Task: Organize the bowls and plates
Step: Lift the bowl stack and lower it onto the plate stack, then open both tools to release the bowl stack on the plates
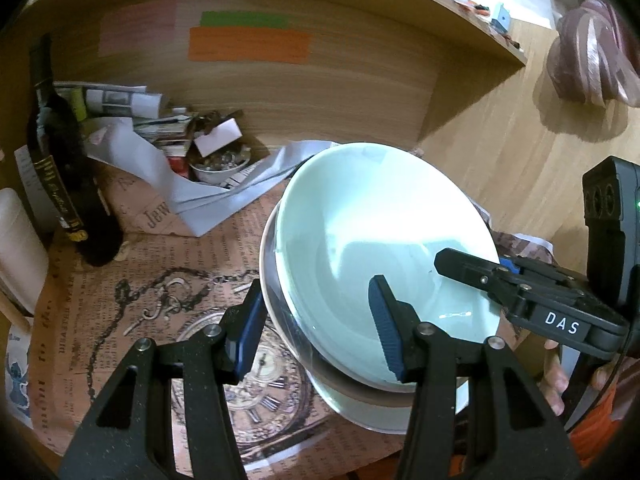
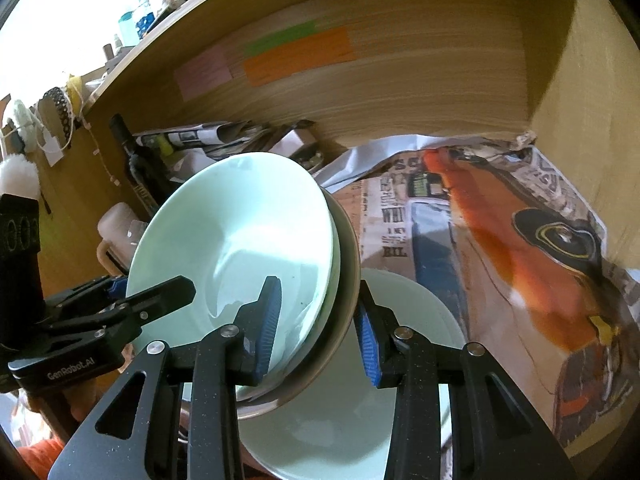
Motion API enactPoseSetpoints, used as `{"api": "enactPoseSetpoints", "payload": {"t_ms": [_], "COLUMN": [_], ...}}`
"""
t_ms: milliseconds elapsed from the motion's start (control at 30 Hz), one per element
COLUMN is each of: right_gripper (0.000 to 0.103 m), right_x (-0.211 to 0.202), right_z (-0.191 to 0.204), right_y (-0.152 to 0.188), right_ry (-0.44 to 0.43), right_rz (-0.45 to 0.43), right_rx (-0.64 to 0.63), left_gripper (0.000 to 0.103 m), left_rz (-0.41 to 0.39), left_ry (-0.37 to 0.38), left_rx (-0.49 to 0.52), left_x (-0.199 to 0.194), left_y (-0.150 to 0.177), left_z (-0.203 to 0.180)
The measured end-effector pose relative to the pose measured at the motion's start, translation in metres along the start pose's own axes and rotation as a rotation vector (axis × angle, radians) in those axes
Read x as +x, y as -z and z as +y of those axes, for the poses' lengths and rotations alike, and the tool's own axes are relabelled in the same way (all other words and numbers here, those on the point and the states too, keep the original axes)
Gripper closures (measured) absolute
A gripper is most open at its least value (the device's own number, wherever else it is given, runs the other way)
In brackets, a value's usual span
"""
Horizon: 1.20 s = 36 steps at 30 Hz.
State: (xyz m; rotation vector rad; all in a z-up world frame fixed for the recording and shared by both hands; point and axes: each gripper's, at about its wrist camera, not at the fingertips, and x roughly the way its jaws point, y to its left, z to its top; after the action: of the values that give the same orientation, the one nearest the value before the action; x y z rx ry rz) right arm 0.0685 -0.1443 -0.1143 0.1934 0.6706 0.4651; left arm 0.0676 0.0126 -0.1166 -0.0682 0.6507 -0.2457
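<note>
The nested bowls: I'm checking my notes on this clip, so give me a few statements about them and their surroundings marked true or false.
1. Both claws grip the bowl stack from opposite sides. True: the left claw and the right claw each close over its rim.
2. The top bowl is dark red. False: it is pale green, nested in a brown-rimmed bowl.
3. A dark bottle stands at the shelf's left. True.
4. The shelf's floor is bare wood. False: printed paper lines it.
5. Another pale dish lies under the held stack. True, in the right wrist view.
</note>
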Motion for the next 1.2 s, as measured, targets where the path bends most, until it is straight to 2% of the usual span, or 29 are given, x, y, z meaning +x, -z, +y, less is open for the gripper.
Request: {"api": "enactPoseSetpoints", "payload": {"t_ms": [500,900,1200], "right_gripper": [0.070,0.070,0.070], "right_x": [-0.012,-0.003,0.003], "right_z": [-0.026,-0.041,-0.048], "right_y": [0.020,0.032,0.034], "right_ry": [0.029,0.046,0.029], "right_rz": [0.029,0.073,0.079], "right_rx": [0.046,0.077,0.111], "left_gripper": [0.051,0.051,0.051], "left_rz": [0.061,0.130,0.113], "left_ry": [0.025,0.036,0.027], "left_rx": [0.019,0.013,0.045], "left_x": [0.016,0.039,0.041], "left_y": [0.014,0.021,0.022], "left_z": [-0.027,-0.032,-0.037]}}
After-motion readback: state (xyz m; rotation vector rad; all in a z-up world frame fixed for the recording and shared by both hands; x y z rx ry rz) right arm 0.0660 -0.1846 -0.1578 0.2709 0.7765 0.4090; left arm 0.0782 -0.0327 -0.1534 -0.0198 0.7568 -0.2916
